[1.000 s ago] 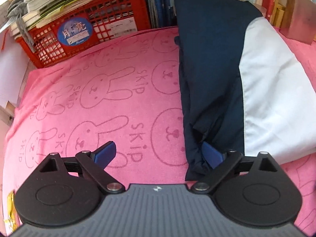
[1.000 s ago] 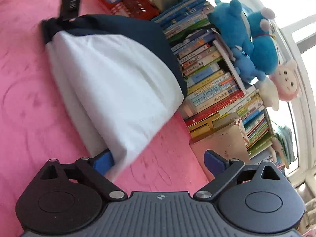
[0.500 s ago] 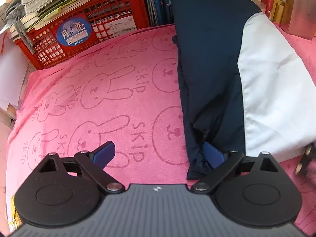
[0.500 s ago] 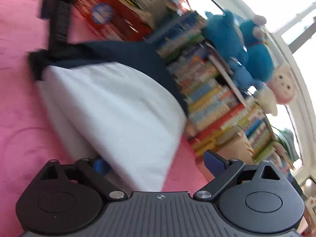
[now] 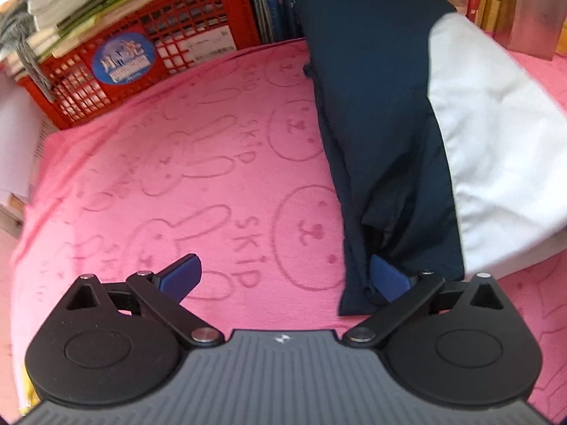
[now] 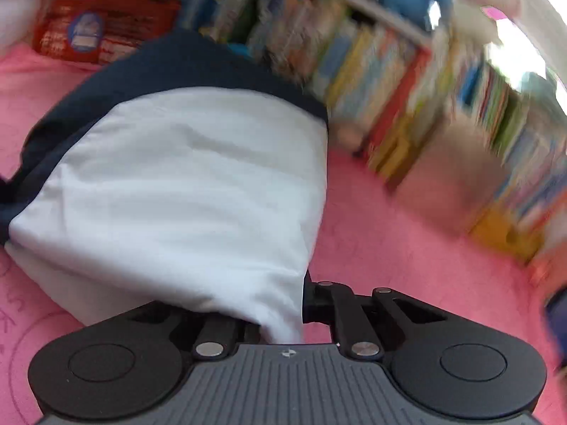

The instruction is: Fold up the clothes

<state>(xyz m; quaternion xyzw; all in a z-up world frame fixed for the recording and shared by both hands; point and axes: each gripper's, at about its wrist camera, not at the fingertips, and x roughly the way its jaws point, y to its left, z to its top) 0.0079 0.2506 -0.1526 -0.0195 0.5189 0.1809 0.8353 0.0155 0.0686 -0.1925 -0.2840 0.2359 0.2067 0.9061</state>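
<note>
The folded navy-and-white cloth garment (image 5: 418, 134) lies on the right part of a pink terry towel (image 5: 198, 163), its far end against a row of upright books (image 6: 407, 81). The right gripper (image 6: 283, 318) has its jaws drawn together on the white near corner of the garment, which drapes over the left linkage and hides the pads (the right wrist view is blurred). The left gripper (image 5: 283, 276) stands with its jaws wide apart: the blue left fingertip (image 5: 180, 276) rests over bare towel, while the blue right one sits against a fold at the near navy edge, pressing nothing. The towel is printed with rabbit outlines, round faces and the word "SKIP", repeated several times. Behind it, at the far left, a red plastic lattice crate (image 5: 141, 63) carries a round blue sticker with white characters I cannot read, and a white label too small to make out. Stacked papers and magazines (image 5: 88, 3) fill the crate.
</note>
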